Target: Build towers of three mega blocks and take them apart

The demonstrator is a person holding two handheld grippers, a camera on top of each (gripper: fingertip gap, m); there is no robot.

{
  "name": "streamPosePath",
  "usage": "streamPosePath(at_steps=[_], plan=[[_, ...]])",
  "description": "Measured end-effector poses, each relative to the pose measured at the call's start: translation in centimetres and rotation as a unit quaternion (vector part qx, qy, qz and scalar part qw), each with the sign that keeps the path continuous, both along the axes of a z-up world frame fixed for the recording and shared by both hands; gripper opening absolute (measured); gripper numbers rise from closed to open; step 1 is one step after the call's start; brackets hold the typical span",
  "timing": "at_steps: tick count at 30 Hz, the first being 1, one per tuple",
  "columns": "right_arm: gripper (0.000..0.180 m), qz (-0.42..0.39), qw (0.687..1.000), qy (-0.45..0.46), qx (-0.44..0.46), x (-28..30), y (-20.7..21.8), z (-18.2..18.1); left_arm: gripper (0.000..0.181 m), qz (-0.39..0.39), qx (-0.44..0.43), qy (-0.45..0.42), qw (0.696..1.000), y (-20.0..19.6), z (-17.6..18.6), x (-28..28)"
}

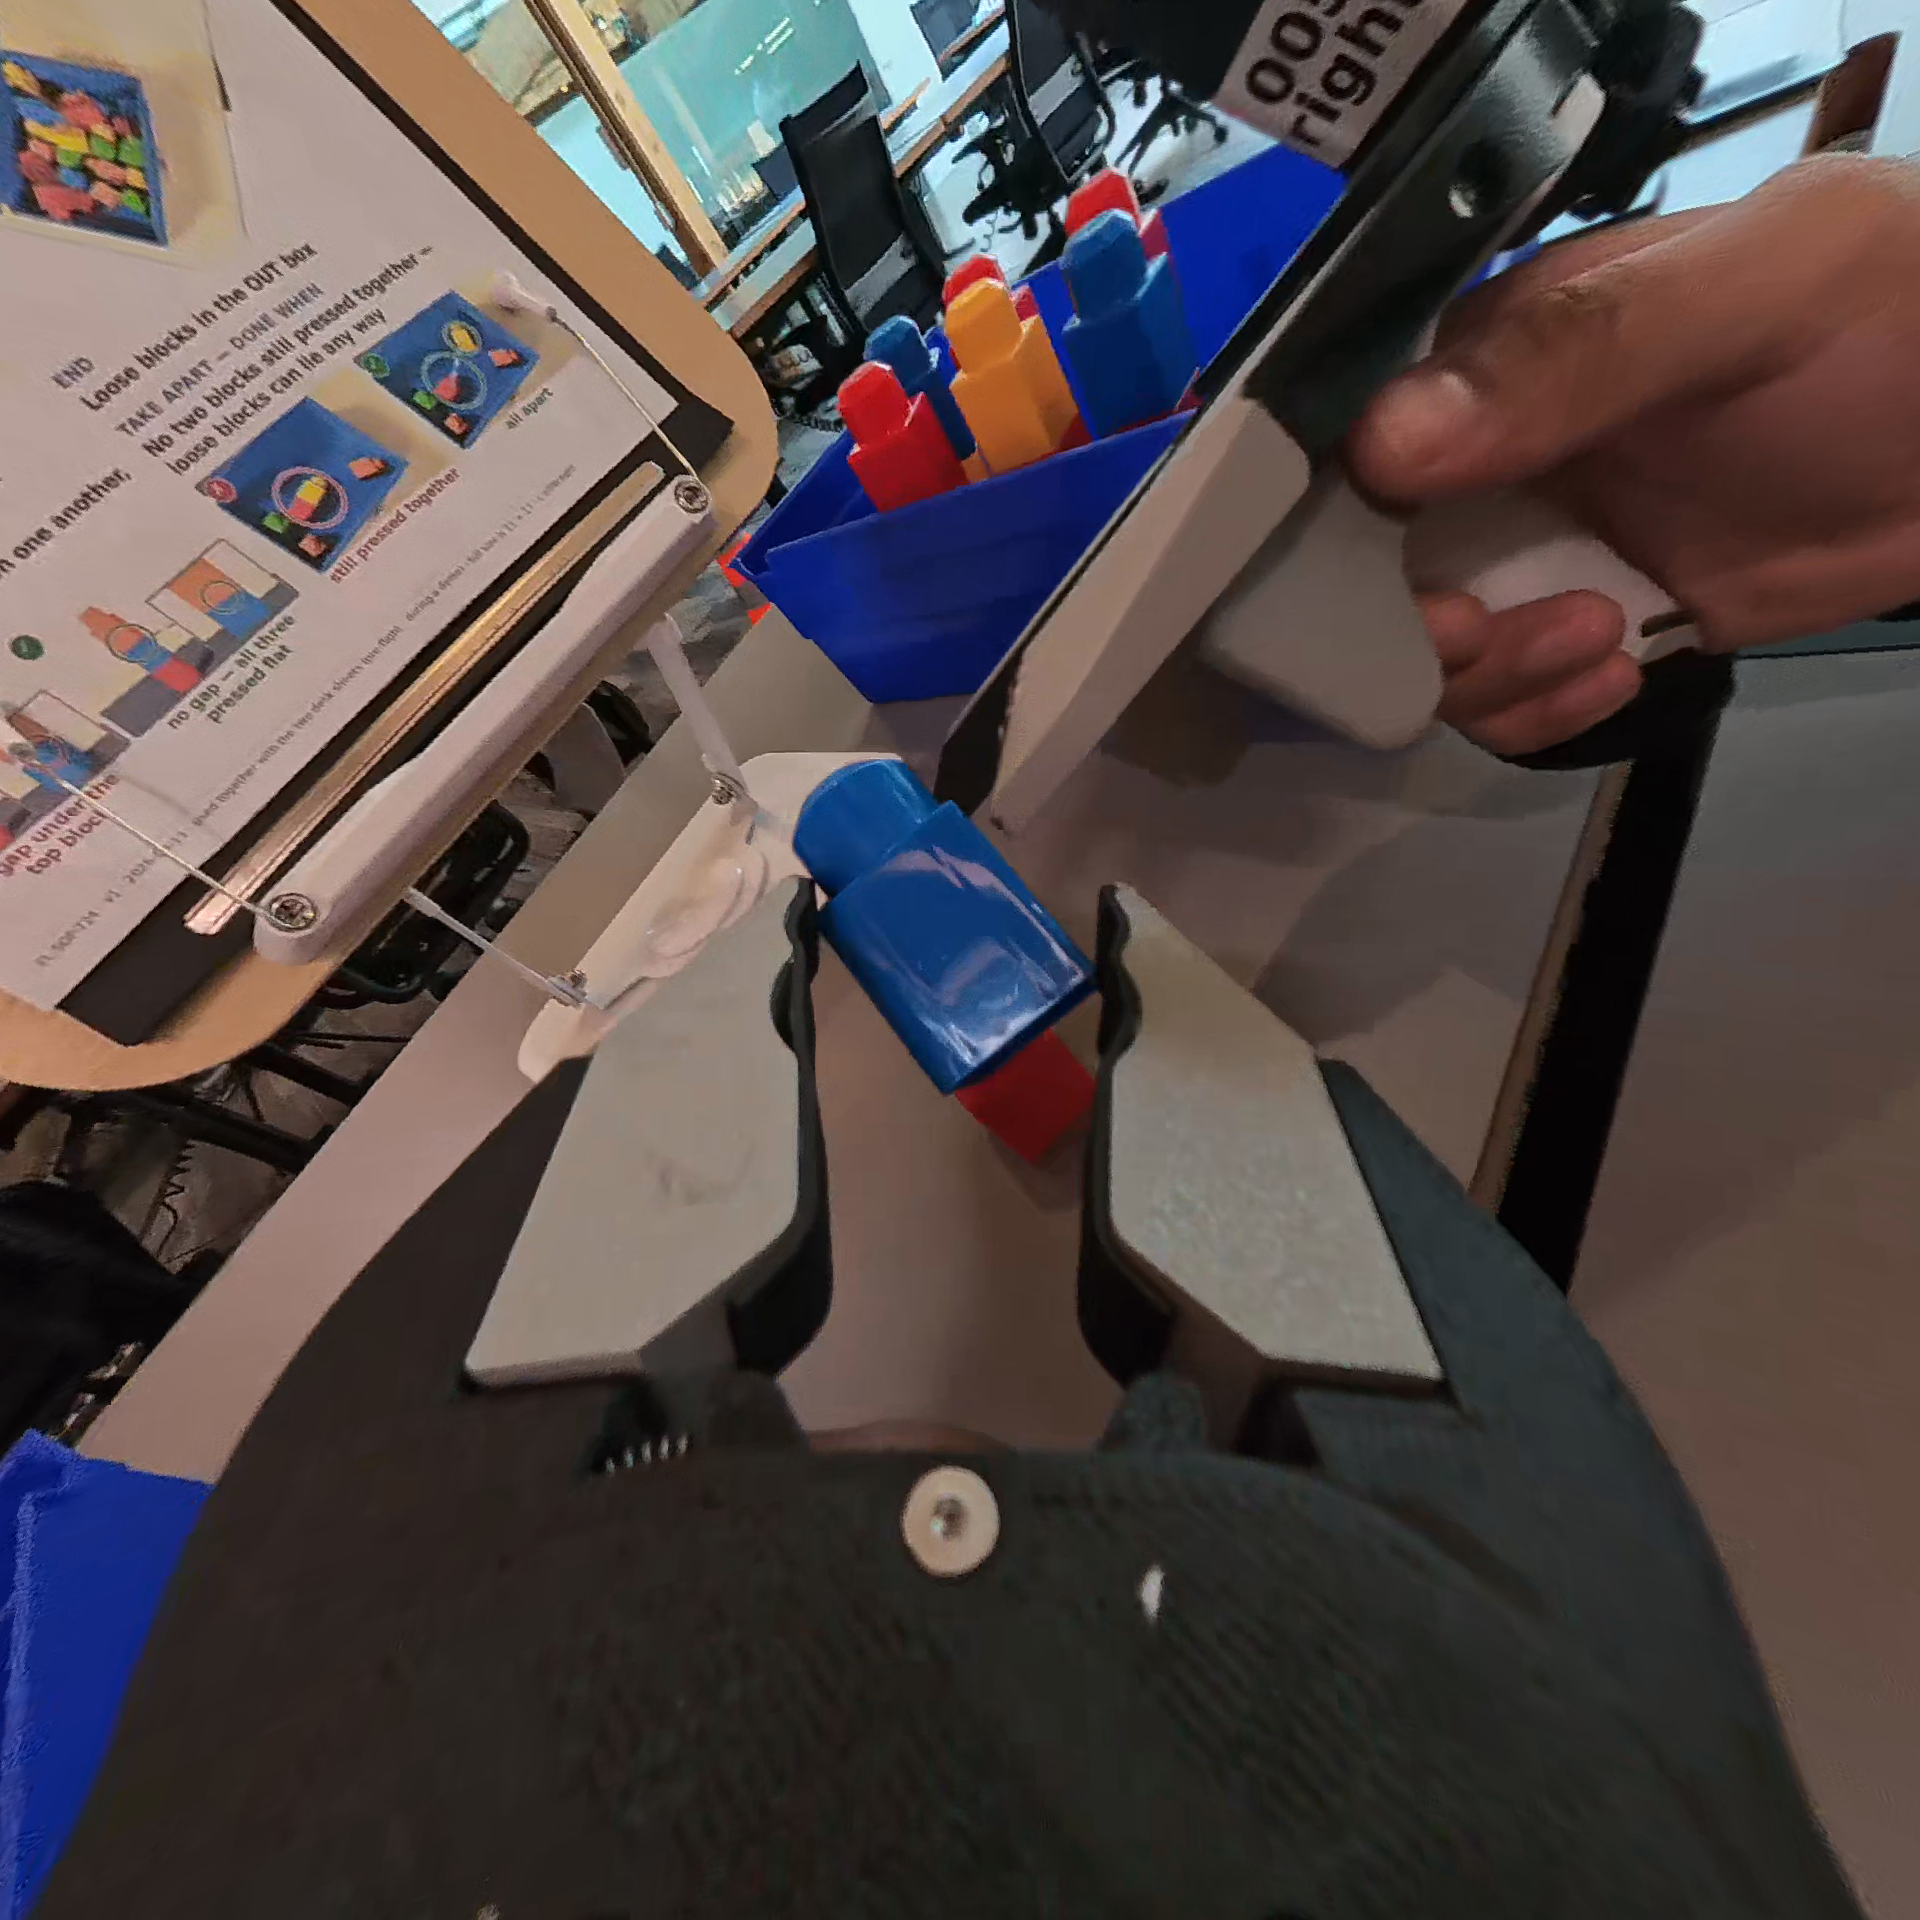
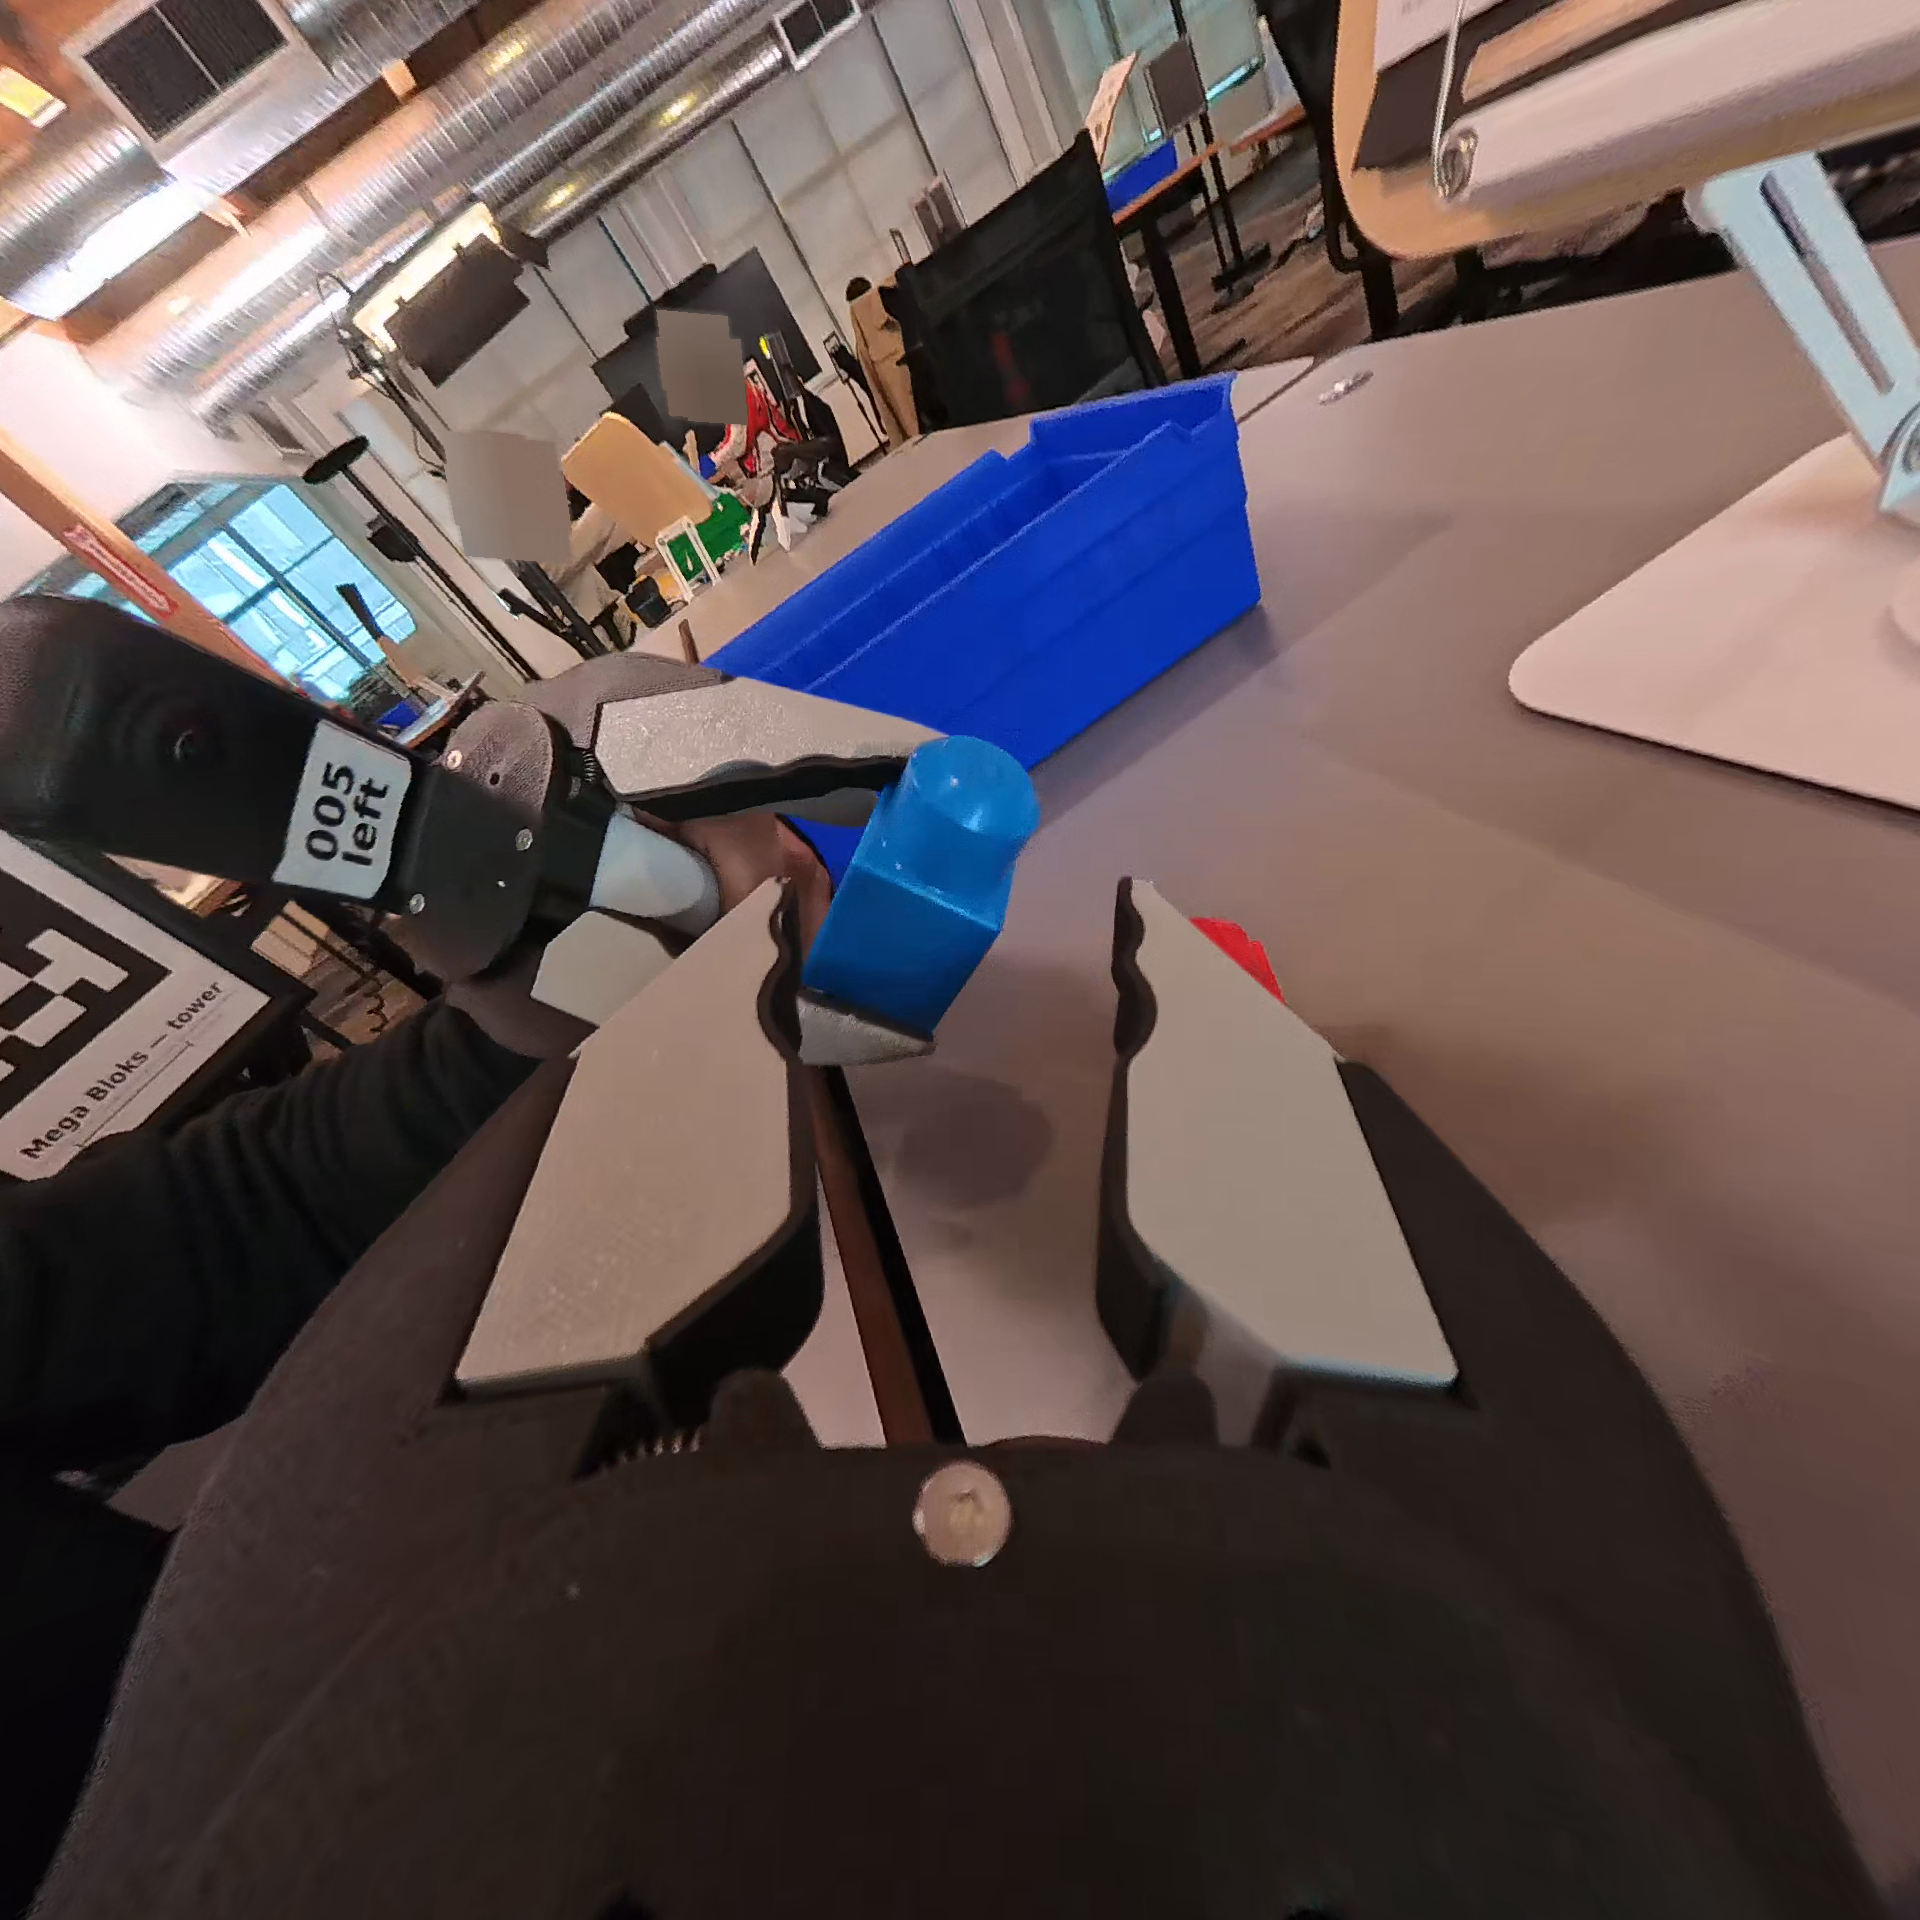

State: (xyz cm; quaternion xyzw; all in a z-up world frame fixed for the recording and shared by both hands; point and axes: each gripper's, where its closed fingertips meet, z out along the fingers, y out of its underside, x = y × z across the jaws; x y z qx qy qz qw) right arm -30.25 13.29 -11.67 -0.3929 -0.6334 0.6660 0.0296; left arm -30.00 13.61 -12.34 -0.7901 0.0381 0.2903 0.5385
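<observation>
Grey tabletop | left gripper clamping glossy blue plastic block, red plastic block beneath | right gripper gaping empty beside blue block | risk: tilted block slipping, misseating

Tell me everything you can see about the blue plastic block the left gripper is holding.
The blue plastic block is glossy, with a squarish body and one round stud on top. It is tilted, clamped between the left gripper's fingers above the grey table. A red block shows just beyond its base; whether they are joined is unclear.

Left gripper clamps blue block — red block beneath.
</observation>
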Motion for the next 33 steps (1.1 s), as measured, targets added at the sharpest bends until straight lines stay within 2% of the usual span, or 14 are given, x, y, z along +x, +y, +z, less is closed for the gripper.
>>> streamPosePath(at_steps=[7,8,9,13,17,20,25,28,33], plan=[[0.060,0.027,0.999,-0.030,0.002,0.4,-1.5,-1.4,0.052,-0.019,-0.002,0.013,1.000,0.1,-0.5,1.2],[0.054,0.036,0.999,-0.031,-0.010,0.6,-1.8,-1.2,0.052,-0.020,0.000,0.011,1.000,0.1,-0.4,1.4],[0.039,0.050,0.998,-0.028,-0.026,1.0,-2.0,-0.8,0.052,-0.022,0.000,0.007,1.000,0.2,-0.5,1.5],[0.037,0.057,0.997,-0.052,-0.030,1.1,-2.1,-1.3,0.053,-0.020,-0.004,0.005,1.000,0.2,-1.0,1.6],[0.036,0.032,0.999,-0.042,-0.010,0.7,-1.4,-1.5,0.052,-0.007,-0.005,0.011,1.000,0.1,-1.5,1.1],[0.036,-0.014,1.000,-0.008,-0.008,0.1,0.3,-0.3,0.054,0.013,0.018,-0.017,1.000,-0.7,-1.1,0.1],[0.036,-0.089,0.989,0.058,0.099,-1.2,2.6,-0.1,0.054,0.052,0.032,-0.155,0.986,-2.6,-2.2,-2.4],[0.036,-0.073,0.984,0.072,0.148,-2.0,1.8,-0.7,0.055,0.043,0.018,-0.223,0.974,-2.9,-3.8,-2.7],[0.036,-0.017,0.971,0.076,0.227,-3.4,0.2,-2.1,0.058,0.069,-0.046,-0.232,0.969,-3.6,-7.0,-3.6]])
